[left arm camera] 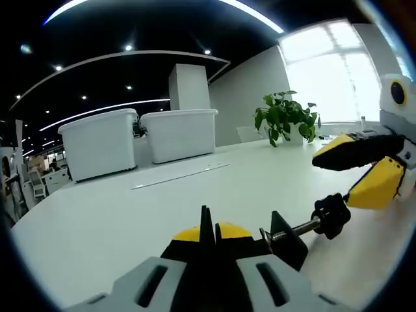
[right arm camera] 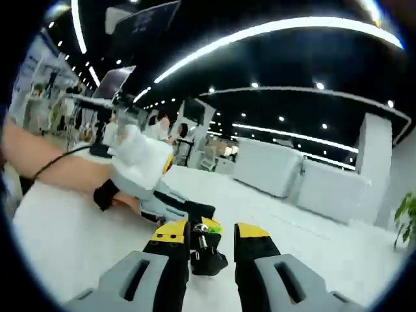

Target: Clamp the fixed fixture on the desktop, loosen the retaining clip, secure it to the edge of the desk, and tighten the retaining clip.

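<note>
Between right fingers [right arm camera: 250,244]: clamp knob [right arm camera: 207,260]

A broad white desk [left arm camera: 97,221] stretches ahead of the tool. Far across it stand two white storage bins [left arm camera: 140,140] side by side, with a flat pale strip [left arm camera: 182,175] lying in front of them. Off to the right sits a leafy potted plant [left arm camera: 286,117] below a bright window [left arm camera: 331,78]. A white pillar [left arm camera: 190,88] rises behind the bins. The dark ceiling carries curved light strips [right arm camera: 273,29] and small spotlights. More office desks and chairs [left arm camera: 36,182] crowd the far left.
</note>
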